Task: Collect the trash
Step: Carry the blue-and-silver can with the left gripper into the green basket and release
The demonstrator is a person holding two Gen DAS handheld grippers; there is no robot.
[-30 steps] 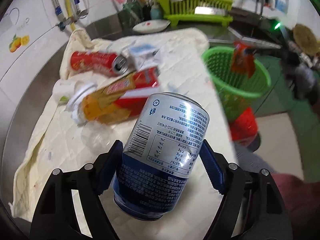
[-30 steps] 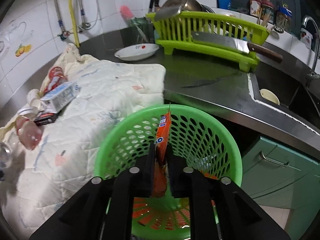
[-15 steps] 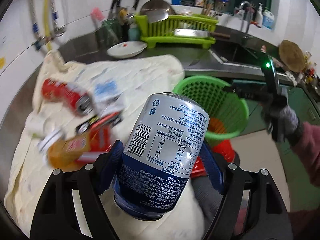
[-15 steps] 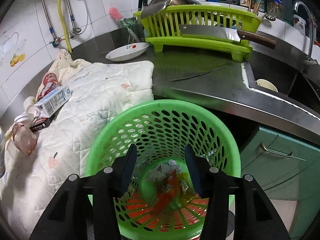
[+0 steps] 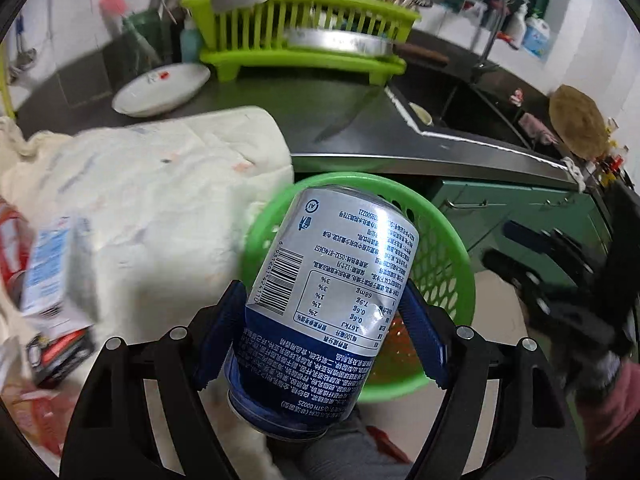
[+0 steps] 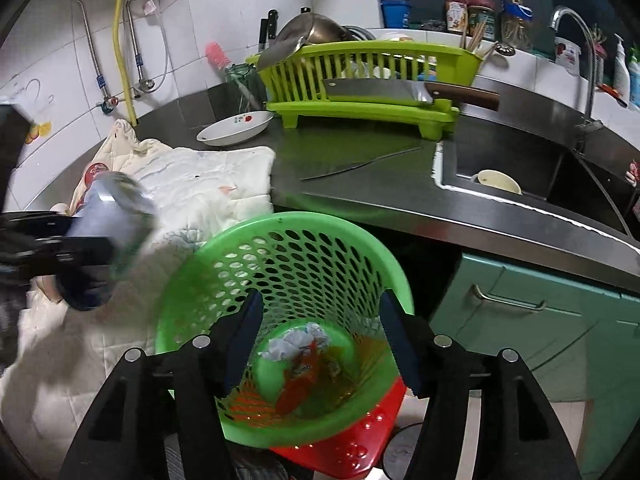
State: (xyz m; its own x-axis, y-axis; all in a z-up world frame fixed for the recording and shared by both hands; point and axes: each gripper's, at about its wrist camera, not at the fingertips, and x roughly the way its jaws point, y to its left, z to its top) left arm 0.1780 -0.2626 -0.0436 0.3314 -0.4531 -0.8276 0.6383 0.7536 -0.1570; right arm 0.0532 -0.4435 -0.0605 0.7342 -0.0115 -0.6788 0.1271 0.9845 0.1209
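My left gripper point(image 5: 320, 332) is shut on a blue and silver can point(image 5: 324, 296), held tilted just in front of the green mesh basket point(image 5: 452, 256). The can also shows blurred in the right wrist view point(image 6: 108, 236), left of the basket point(image 6: 288, 240). My right gripper point(image 6: 320, 336) is open and empty above the basket, which holds an orange wrapper point(image 6: 300, 380) and crumpled white paper point(image 6: 292, 344). A blue and white carton point(image 5: 52, 264) and other wrappers lie on the cream cloth point(image 5: 160, 184).
A green dish rack point(image 6: 368, 80) with a cleaver, a white plate point(image 6: 236, 128) and a long knife point(image 6: 360, 162) are on the steel counter. The sink point(image 6: 520, 168) is at right. A red stool point(image 6: 352, 440) stands under the basket. Green cabinets lie below.
My left gripper has carried the can rightward from the cloth toward the basket. My right gripper let the orange wrapper fall into the basket and opened wider.
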